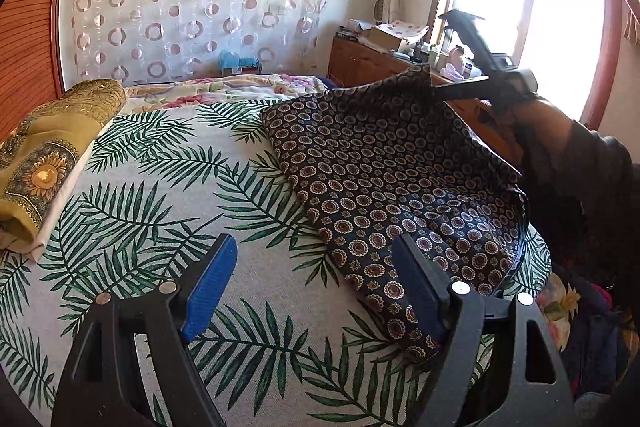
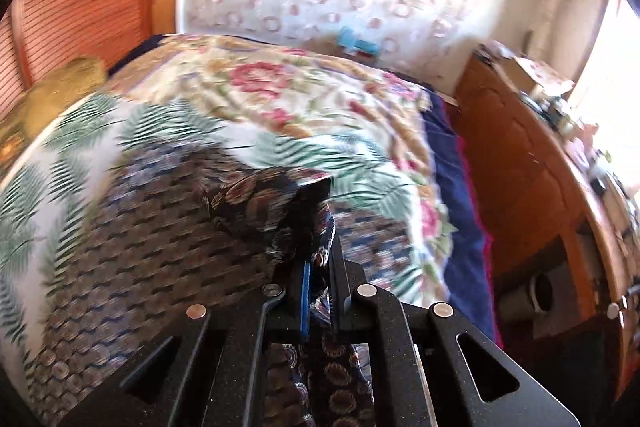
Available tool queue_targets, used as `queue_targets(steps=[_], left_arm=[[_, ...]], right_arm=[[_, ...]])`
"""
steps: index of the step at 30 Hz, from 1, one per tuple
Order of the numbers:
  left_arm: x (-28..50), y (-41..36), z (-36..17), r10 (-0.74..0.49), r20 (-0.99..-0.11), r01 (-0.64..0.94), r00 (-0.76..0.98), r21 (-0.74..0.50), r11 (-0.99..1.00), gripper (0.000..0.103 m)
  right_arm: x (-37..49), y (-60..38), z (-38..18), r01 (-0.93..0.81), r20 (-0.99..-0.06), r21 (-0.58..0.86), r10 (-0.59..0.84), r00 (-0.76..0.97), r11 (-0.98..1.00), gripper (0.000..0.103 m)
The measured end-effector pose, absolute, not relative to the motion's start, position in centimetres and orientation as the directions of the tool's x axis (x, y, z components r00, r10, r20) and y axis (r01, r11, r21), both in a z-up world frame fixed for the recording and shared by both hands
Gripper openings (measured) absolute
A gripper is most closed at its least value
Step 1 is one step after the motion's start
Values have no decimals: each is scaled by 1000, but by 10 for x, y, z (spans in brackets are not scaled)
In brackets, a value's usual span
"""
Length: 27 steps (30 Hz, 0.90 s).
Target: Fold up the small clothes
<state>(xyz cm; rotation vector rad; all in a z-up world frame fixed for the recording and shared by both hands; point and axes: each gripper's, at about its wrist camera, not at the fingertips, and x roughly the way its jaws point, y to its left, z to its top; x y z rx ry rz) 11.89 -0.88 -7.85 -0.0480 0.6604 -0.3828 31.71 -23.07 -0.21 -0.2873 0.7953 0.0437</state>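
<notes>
The dark patterned garment [image 1: 384, 187] is lying on the bed [image 1: 160, 187], toward its right edge, on the palm-leaf cover [image 1: 132, 211]. One far corner of it is being held up off the cover by the right tool [image 1: 444, 91], whose fingers are closed tight on the cloth; in the right wrist view the fabric is seen pinched between the pads [image 2: 306, 301] and hanging down below the right tool [image 2: 318, 267]. The judgement is that the corner is being raised so it can be carried over the rest of the cloth for a fold.

The left tool [image 1: 316, 291] is standing wide open, gripping nothing, low over the near part of the bed. Its right finger [image 1: 416, 291] is lying over the garment's near corner; contact cannot be confirmed. It appears placed to pin or take that corner.

The garment's long axis is running from the near edge of the bed toward the far right, its lifted corner pointing to the dresser [image 1: 368, 61]. A folded yellow cloth [image 1: 48, 155] is resting along the left edge, well apart.
</notes>
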Motion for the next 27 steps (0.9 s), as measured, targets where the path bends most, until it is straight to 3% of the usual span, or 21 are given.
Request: queue_targets(steps=[3, 5, 7, 10, 17, 24, 25, 26, 27], left_arm=[[119, -11, -81, -361, -594, 333, 719, -161, 929, 80], [119, -12, -83, -361, -600, 336, 714, -158, 928, 80], [119, -15, -85, -360, -606, 339, 709, -155, 928, 80], [120, -17, -87, -361, -613, 342, 703, -154, 927, 80], [124, -25, -90, -364, -624, 352, 691, -149, 924, 80], [132, -33, -89, -372, -633, 375, 679, -136, 917, 80], [133, -33, -89, -373, -633, 377, 679, -136, 916, 80], [134, -33, -89, -374, -633, 378, 678, -136, 916, 80], [135, -33, -89, -374, -634, 378, 677, -137, 916, 80]], right_arm=[[338, -239, -8, -93, -723, -216, -96, 684, 972, 9], [347, -246, -4, -22, -710, -206, -134, 691, 978, 38], [349, -256, 0, 28, -693, -161, -133, 708, 987, 56], [350, -264, 4, 64, -684, -117, -128, 718, 991, 57], [352, -247, -16, -90, -732, -103, -14, 682, 991, 57], [394, -251, -28, -65, -744, -50, 6, 668, 997, 57], [400, -252, -29, -61, -743, -56, -1, 669, 997, 51], [402, -258, -23, -72, -745, -63, 1, 668, 995, 11], [403, -255, -28, -101, -758, -82, 4, 653, 992, 1]])
